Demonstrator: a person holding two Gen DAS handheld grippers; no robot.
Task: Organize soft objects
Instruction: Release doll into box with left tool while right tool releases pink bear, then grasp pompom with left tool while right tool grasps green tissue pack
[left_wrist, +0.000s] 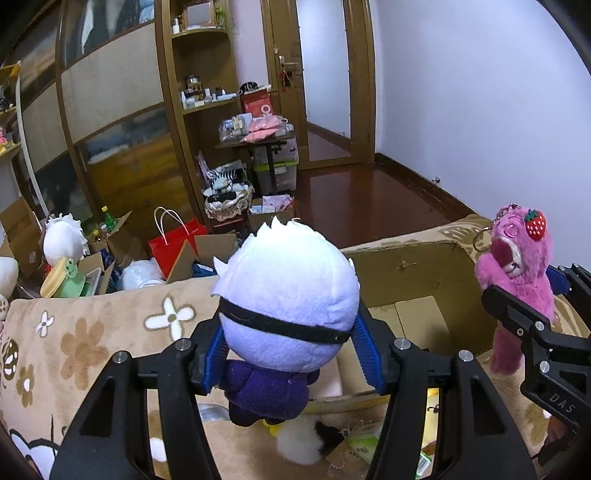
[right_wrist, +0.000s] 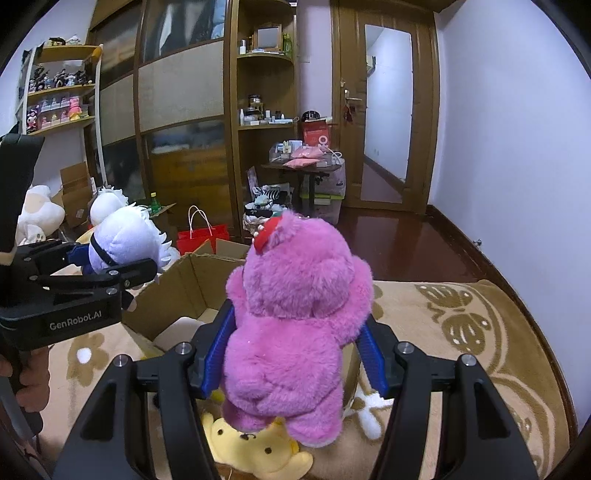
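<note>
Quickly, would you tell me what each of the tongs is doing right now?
Left tongs: closed on the white-haired doll.
Right tongs: closed on the pink bear.

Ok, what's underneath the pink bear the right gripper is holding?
Directly below the pink bear, a yellow plush lies on the blanket. The bear's legs cover the plush's upper part, so what else lies there can't be seen.

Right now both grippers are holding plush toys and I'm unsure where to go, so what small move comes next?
Probably ease the left gripper, shut on the white-haired doll, forward over the open cardboard box, which sits just beyond it on the flowered blanket. The right gripper holds the pink bear beside it.
</note>
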